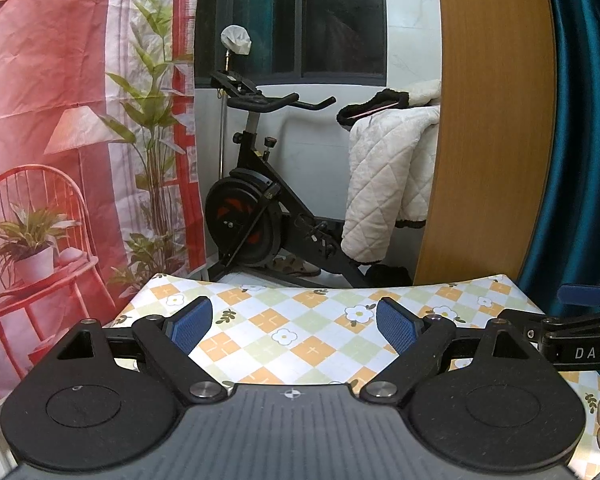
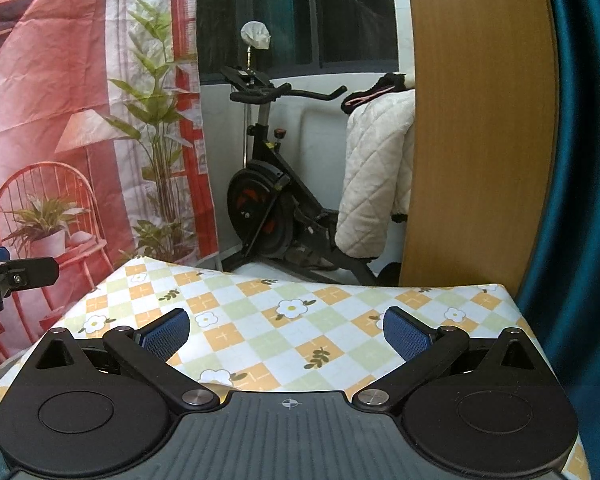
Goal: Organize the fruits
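Fruits are nowhere in either view; only the checked tablecloth (image 1: 300, 332) shows. Left gripper (image 1: 296, 326) and right gripper (image 2: 286, 334) hover wide apart, empty, seemingly raised clear of the table.

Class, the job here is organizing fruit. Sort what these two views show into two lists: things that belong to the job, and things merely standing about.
Belongs to the job:
- left gripper, open, empty
- right gripper, open, empty
- checked tablecloth, the work surface
- no fruit is in view

Just standing about:
- exercise bike
- quilted blanket
- printed backdrop
- teal curtain
- wooden panel
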